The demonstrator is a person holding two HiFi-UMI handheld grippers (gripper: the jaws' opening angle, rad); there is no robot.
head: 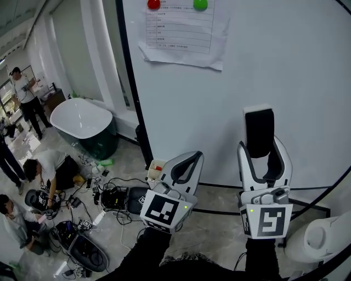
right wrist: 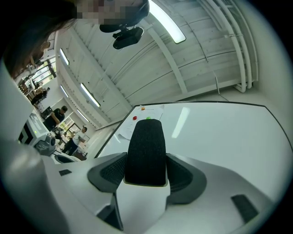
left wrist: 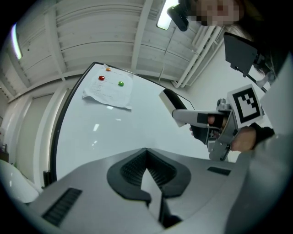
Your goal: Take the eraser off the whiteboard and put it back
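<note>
The eraser [head: 259,130], a white block with a black felt face, stands upright between the jaws of my right gripper [head: 262,151], which is shut on it. It is held close in front of the whiteboard [head: 274,71], low on the board's right part; I cannot tell whether it touches. The right gripper view shows the eraser [right wrist: 146,151] filling the jaws of the right gripper [right wrist: 145,176], felt side toward the camera. My left gripper [head: 188,162] hangs lower left, shut with nothing in it. In the left gripper view the left gripper [left wrist: 146,165] has its jaws together, with the eraser [left wrist: 171,101] to its right.
A paper sheet [head: 181,30] hangs at the board's top under a red magnet [head: 154,4] and a green magnet [head: 201,4]. On the floor at left are a bathtub [head: 82,123], cables and gear [head: 104,197], and several people. A white rounded object [head: 323,239] sits bottom right.
</note>
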